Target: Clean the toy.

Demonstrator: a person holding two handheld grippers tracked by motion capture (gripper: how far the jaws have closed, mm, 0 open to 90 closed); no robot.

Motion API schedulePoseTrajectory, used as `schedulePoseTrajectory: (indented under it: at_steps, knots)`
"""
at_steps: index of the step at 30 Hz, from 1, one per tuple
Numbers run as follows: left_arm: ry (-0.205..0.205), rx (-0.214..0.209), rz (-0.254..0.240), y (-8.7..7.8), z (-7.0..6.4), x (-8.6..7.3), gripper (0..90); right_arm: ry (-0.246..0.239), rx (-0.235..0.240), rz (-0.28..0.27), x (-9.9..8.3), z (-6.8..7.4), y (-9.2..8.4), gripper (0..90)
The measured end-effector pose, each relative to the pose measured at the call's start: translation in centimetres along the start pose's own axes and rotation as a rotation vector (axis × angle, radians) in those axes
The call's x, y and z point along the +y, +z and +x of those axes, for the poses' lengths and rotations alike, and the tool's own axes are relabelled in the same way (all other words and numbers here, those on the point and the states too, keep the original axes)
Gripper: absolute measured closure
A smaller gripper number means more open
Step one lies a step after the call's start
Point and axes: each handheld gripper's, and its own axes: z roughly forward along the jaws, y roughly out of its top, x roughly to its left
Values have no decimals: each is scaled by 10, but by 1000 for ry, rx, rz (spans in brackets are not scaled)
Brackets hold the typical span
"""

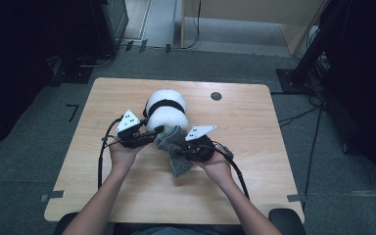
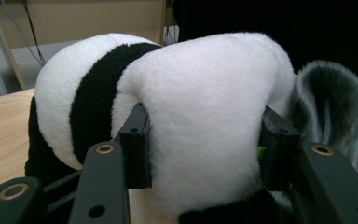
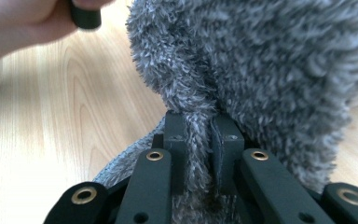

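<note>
- Plush panda toy point(image 1: 165, 111), rounded and short-piled, white with a black band around it, lies at the centre of the high view on my pale wood-grain worktop point(image 1: 245, 127).
- My left tongs point(image 1: 152, 135) sit just left of centre in the high view; in the left gripper view their black jaws stand wide apart and press into either side of the toy's soft white bulge point(image 2: 205, 121), denting the fur.
- Grey fluffy cloth point(image 1: 175, 147), shaggy and long-fibred, lies crumpled against the toy's near side, just below centre.
- My right tongs point(image 1: 183, 152) are closed almost fully, pinching a thin fold of that cloth point(image 3: 261, 70) between the flat black pads, in the lower middle of the right gripper view.
- My left hand point(image 3: 18, 28) shows at that view's upper left.
</note>
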Motion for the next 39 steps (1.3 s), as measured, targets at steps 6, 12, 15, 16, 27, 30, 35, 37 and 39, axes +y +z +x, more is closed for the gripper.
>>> schedulePoseTrajectory:
  at_steps: [6,12,15,16,27,30,35,37,39]
  knots:
    - [-3,-7,-24,-3,0,2,477,-2,36,71,-6,3,14,799]
    - [11,2,-35,-6,0,4,477,-27,80,115,-7,10,23,803]
    - [9,1,-40,-8,1,6,476,-38,102,138,-8,12,27,804]
    - [9,2,-44,-9,1,7,477,-39,107,145,-8,13,28,804]
    - [27,-15,-22,-5,-3,5,479,-48,62,84,2,9,8,810]
    - [29,-15,-24,-5,-3,5,479,-50,26,26,6,5,-8,813]
    - [31,-18,-27,-4,-3,5,480,-59,-30,-50,13,1,-28,815]
    - [34,-19,-25,-4,-4,4,480,-60,-38,-70,15,-1,-34,816]
    - [40,-19,-24,-4,-4,4,480,-64,-49,-88,17,-1,-39,817]
